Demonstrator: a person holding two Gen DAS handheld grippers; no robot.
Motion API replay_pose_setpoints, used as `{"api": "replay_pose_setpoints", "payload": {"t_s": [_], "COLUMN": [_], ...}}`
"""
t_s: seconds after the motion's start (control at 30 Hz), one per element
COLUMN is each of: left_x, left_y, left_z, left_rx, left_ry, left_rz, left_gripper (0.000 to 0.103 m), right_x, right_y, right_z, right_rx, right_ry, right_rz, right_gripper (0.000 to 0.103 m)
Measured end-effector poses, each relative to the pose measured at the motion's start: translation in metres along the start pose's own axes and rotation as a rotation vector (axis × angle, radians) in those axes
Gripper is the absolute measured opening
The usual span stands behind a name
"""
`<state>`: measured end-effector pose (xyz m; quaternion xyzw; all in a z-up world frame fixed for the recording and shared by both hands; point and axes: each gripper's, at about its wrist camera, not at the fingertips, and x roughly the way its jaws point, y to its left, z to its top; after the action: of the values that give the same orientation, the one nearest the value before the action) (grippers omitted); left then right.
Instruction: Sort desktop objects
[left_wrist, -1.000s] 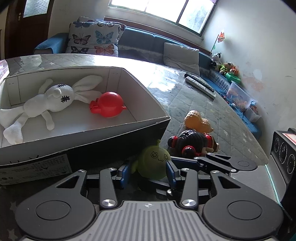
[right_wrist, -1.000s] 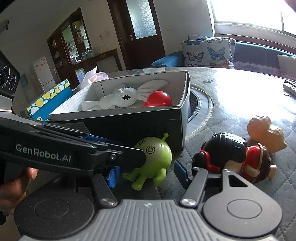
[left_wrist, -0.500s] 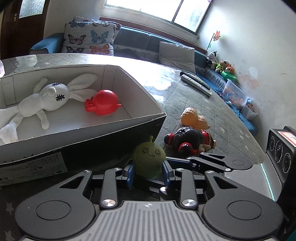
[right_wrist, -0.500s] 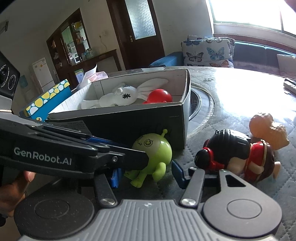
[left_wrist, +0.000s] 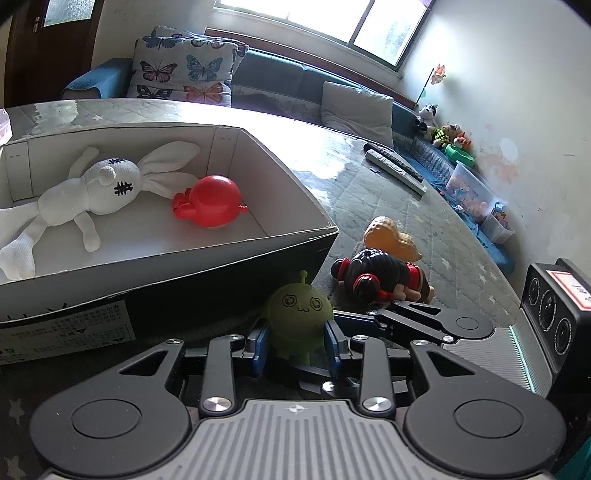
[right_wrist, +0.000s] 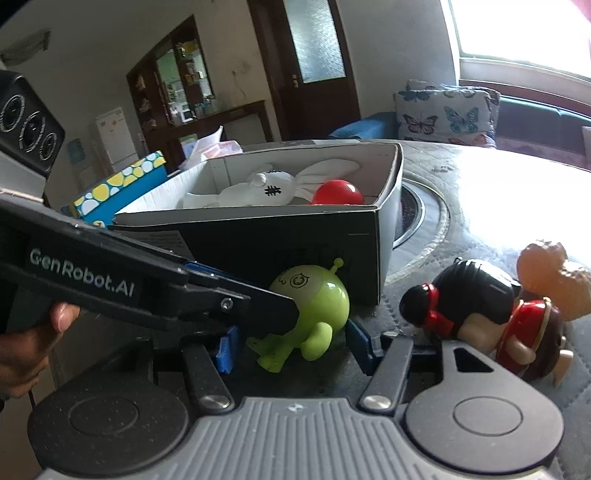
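Observation:
My left gripper (left_wrist: 297, 341) is shut on the green alien toy (left_wrist: 299, 317), its blue pads pressing both sides; the toy also shows in the right wrist view (right_wrist: 314, 306), lifted slightly beside the box. My right gripper (right_wrist: 291, 345) is open, its fingers on either side below the toy, not touching it. A cardboard box (left_wrist: 295, 236) holds a white rabbit plush (left_wrist: 96, 188) and a red round toy (left_wrist: 214, 201). A black-haired doll (left_wrist: 384, 278) and an orange peanut toy (left_wrist: 391, 238) lie on the table to the right.
Two remote controls (left_wrist: 395, 166) lie at the far side of the table. A blue and yellow spotted box (right_wrist: 118, 184) stands behind the cardboard box. A sofa with butterfly cushions (left_wrist: 184, 70) is beyond the table.
My left gripper has closed on the green alien toy and raised it a little. The right gripper has stayed open beside it.

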<state>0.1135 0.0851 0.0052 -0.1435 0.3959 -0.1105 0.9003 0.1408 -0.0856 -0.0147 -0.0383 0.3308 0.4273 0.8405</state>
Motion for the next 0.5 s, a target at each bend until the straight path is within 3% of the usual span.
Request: {"api": "replay_pose_setpoints", "payload": {"t_s": [0.13, 0.27, 0.33, 0.5], "left_x": [-0.0007, -0.0016, -0.0012, -0.0003], "left_y": [-0.0012, -0.0032, -0.0029, -0.0028], "left_z": [0.0, -0.0004, 0.0, 0.0004], "left_rx": [-0.001, 0.01, 0.009, 0.007], "left_ry": [-0.005, -0.008, -0.01, -0.012], "left_rz": [0.003, 0.003, 0.003, -0.001], "left_gripper": [0.035, 0.035, 0.035, 0.035], "right_x": [0.0004, 0.002, 0.0035, 0.0081], "right_y": [-0.0024, 0.0009, 0.0012, 0.0035], "right_z": [0.0008, 0.0014, 0.0021, 0.0033], "right_rx": [-0.005, -0.047, -0.057, -0.084], "right_ry": [0.002, 0.013, 0.016, 0.027], "right_rz": [0.03, 0.014, 0.0, -0.014], "right_gripper": [0.069, 0.074, 0.082, 0.086]}}
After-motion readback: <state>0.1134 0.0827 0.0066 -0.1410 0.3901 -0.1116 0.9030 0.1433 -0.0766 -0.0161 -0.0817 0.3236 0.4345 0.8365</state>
